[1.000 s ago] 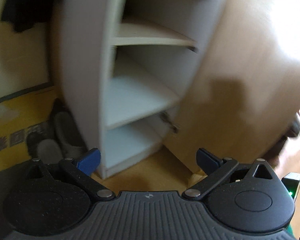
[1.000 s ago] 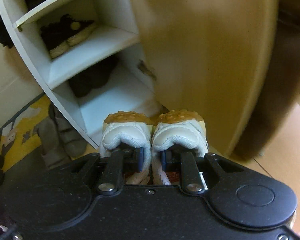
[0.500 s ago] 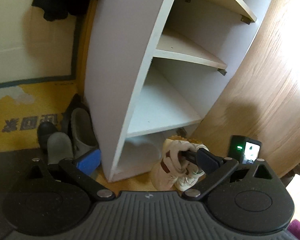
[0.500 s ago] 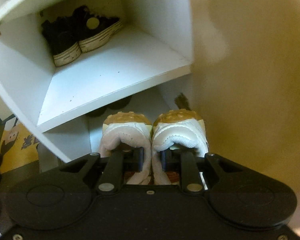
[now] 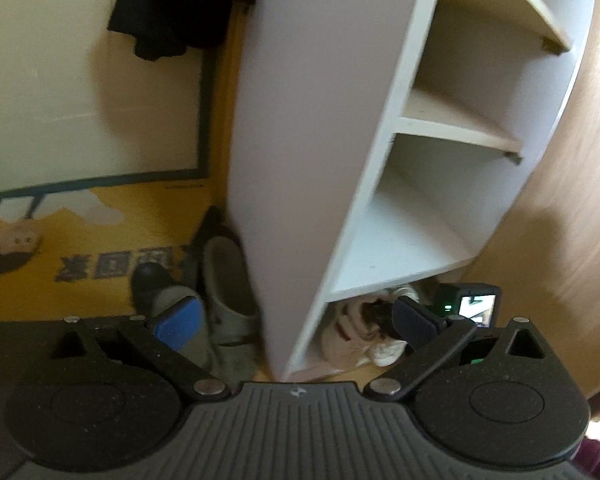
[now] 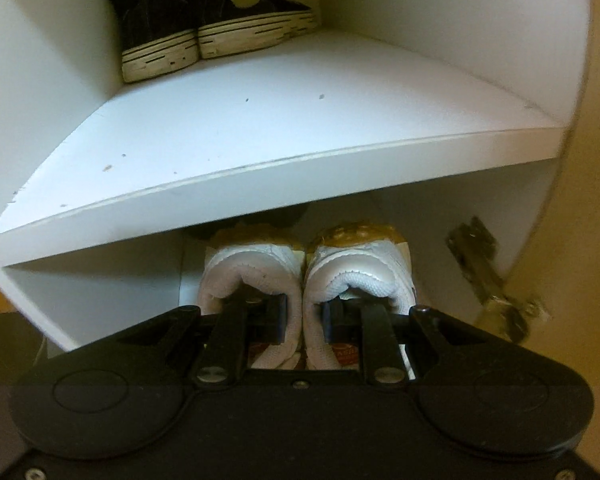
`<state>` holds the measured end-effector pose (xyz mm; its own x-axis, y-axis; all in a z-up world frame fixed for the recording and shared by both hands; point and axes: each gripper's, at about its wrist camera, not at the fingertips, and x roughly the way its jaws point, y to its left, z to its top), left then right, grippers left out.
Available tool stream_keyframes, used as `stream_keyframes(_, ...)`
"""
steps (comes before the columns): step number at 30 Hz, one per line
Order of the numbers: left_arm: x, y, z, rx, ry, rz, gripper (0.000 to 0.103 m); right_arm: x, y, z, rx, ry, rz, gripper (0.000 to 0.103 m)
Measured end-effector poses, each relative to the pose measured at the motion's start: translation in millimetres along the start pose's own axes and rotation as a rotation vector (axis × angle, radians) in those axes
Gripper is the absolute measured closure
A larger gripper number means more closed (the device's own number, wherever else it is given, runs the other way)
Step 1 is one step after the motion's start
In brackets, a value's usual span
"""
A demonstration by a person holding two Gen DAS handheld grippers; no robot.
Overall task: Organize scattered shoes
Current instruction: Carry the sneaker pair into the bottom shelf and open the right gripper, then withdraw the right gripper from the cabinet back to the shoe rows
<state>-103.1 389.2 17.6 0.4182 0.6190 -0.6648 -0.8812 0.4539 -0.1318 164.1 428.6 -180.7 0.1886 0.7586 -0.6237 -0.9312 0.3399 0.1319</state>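
Right tool (image 6: pixel 302 320) clamps white sneakers (image 6: pixel 306 268) at bottom compartment mouth; left tool (image 5: pixel 296 320) wide, empty

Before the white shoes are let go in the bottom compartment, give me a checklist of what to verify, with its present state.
1. Right tool pinching the white shoes by their adjoining collars: ok.
2. Toes under the shelf above: ok.
3. Soles resting on the compartment floor: cannot tell.
4. Room deeper inside: cannot tell; something dark sits behind the toes.
5. Left tool open, holding nothing: ok.
6. Grey slippers beside the cabinet put away: not ok.
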Motion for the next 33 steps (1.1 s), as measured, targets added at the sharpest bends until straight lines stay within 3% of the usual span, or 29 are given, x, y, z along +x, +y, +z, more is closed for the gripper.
stream_keyframes(9,7,-7,-2,0.063,0.011,0.023,0.001,36,6,-14,0.028,-0.06,-0.013,0.079)
stream_keyframes(12,8,-11,-2,0.068,0.013,0.017,0.0,48,6,-12,0.032,-0.05,-0.026,0.071)
stream_keyframes(14,8,-14,-2,0.074,0.015,0.011,0.0,52,6,-9,0.028,-0.037,-0.014,0.052)
stream_keyframes(15,8,-15,-2,0.074,0.016,0.008,0.0,51,6,-7,0.023,-0.039,-0.015,0.05)
stream_keyframes(20,7,-14,-1,0.068,0.009,0.001,0.0,33,-5,1,0.066,-0.065,0.031,0.048)
stream_keyframes(22,6,-12,-1,0.063,0.008,0.007,0.0,18,-10,-4,0.057,-0.086,0.05,0.042)
stream_keyframes(23,6,-10,-1,0.06,0.009,0.009,0.0,8,-12,-9,0.041,-0.093,0.038,0.036)
stream_keyframes(27,3,-7,-2,0.054,0.008,0.002,0.0,-28,-17,-37,-0.006,-0.131,0.02,0.031)
stream_keyframes(33,1,-6,-1,0.042,0.019,-0.026,0.0,-43,0,-86,-0.13,-0.059,0.039,0.027)
